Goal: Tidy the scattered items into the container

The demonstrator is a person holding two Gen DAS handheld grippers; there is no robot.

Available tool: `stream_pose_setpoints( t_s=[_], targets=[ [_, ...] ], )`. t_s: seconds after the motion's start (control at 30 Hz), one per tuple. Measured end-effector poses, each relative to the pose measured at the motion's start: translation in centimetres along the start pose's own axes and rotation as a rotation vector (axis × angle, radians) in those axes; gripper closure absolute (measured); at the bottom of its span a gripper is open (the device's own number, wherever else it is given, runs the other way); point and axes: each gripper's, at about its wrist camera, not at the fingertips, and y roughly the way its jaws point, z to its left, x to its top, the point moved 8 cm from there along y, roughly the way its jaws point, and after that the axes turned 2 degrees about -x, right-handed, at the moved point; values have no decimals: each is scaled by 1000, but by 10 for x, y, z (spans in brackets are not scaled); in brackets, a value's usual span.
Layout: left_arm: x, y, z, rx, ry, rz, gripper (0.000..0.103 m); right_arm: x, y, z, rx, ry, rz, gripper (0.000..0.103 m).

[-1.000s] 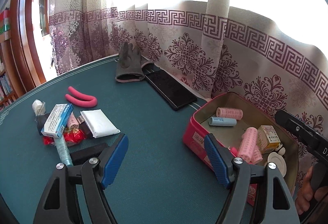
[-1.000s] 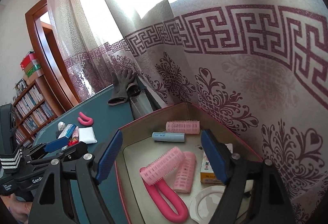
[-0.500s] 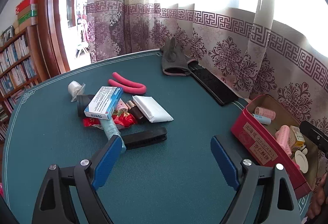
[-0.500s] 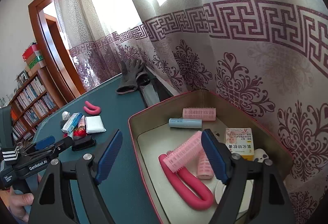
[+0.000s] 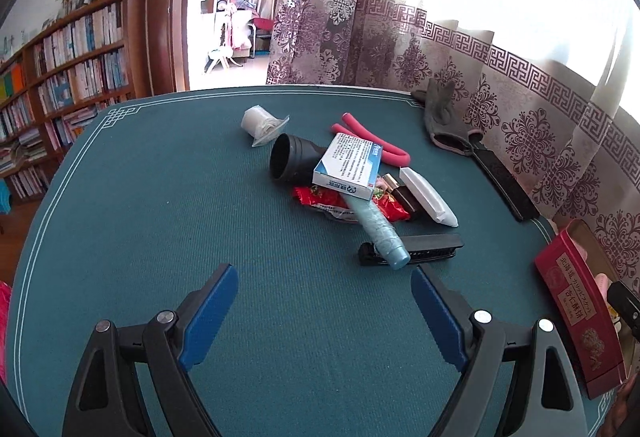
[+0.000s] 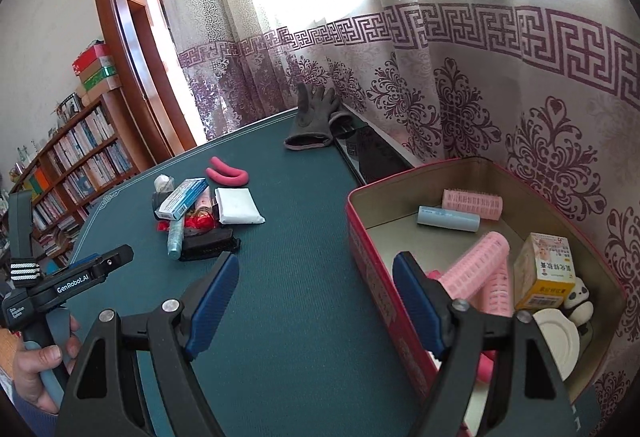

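A heap of scattered items lies on the green table (image 5: 160,237): a blue-white box (image 5: 348,167), a black cylinder (image 5: 290,163), a red wrapper (image 5: 320,197), a light blue tube (image 5: 378,233), a black comb (image 5: 424,247) and a white packet (image 5: 428,197). My left gripper (image 5: 322,271) stands open just short of the tube's end, holding nothing. The red tin (image 6: 372,265) holds pink rollers (image 6: 476,269), a blue tube (image 6: 448,219) and a yellow box (image 6: 546,265). My right gripper (image 6: 316,257) is open and empty by the tin's near wall.
A pink bent foam roller (image 5: 372,143) and a wrapped white roll (image 5: 260,121) lie behind the heap. A grey glove (image 5: 444,109) and a dark flat slab (image 5: 504,181) sit by the curtain. A person's hand (image 6: 40,369) grips the left tool. Bookshelves stand beyond the table.
The left gripper swung away from the tin towards the heap, and its jaws widened. The right gripper drew back from over the tin's inside to its near wall.
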Motion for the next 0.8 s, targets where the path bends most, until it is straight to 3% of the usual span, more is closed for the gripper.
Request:
stream_pose_setpoints(
  t_s=[0.4,0.8],
  targets=[
    [8,22,38,-8,-55,42,13,-17,36,62,70,-113,84,21],
    [87,95,48,19,-38,27,13,8,101,90,91,-140,121,21]
  ],
)
